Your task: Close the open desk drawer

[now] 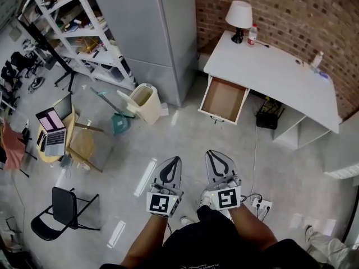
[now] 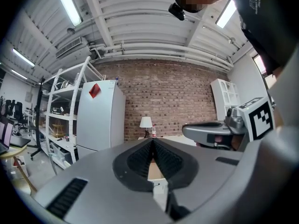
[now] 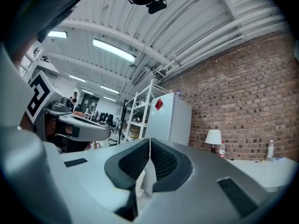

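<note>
- The drawer (image 1: 224, 100) hangs wide open from the left end of the white desk (image 1: 280, 72). Its brown inside looks bare and its front panel faces me. Nothing of the closing is done yet.
- The desk stands against the brick wall on the far right. A lamp (image 1: 238, 17) and a bottle (image 1: 252, 33) sit on its far corner, just behind where the drawer comes out.
- A stretch of bare floor (image 1: 185, 133) lies between me and the drawer front, so both grippers are well apart from it and touch nothing.
- My left gripper (image 1: 176, 159) has its jaws pressed together with nothing between them. In the left gripper view the drawer shows just past the tips, so I judge it is aimed about right.
- My right gripper (image 1: 209, 152) is likewise pinched together and empty, held level just beside the left one.
- Everything is left to do: walk in, set the closed tips against the front panel, and push until the panel sits flush with the desk.
- The cream bin (image 1: 145, 101) to the left of the drawer and the cable (image 1: 256, 150) trailing on the floor to the right stay clear of a straight approach, as far as I can tell.
</note>
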